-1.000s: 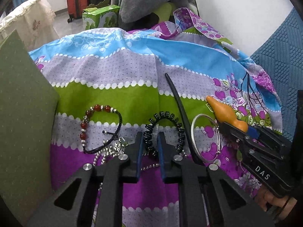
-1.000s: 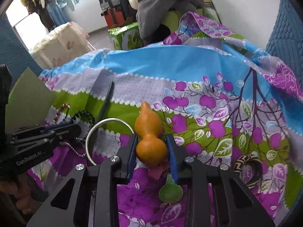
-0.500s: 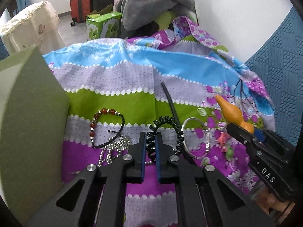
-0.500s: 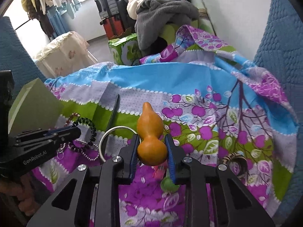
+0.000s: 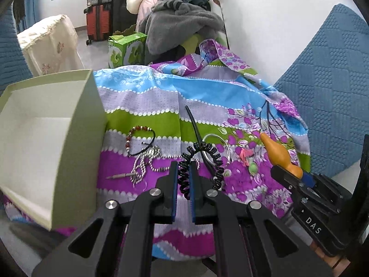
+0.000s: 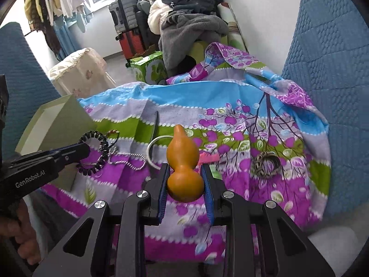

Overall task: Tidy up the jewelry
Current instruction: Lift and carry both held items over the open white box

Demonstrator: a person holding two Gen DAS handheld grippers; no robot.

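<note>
Open pale box point(image 5: 46, 138) just left of bracelets, silver bangle point(image 5: 216, 147) perhaps under black strip point(image 5: 196, 133)

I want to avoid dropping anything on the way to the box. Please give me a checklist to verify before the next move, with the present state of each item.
1. Left gripper closed on the black coil bracelet: ok, it hangs from the fingers, clear of the cloth.
2. Right gripper closed on the orange gourd: ok, gripped at the lower bulb.
3. Green box open on top: ok.
4. Box inside free: cannot tell, only partly visible.
5. Coil bracelet free of the silver bangle and black stick: cannot tell, they overlap in the view.
6. Both grippers apart: ok.
</note>
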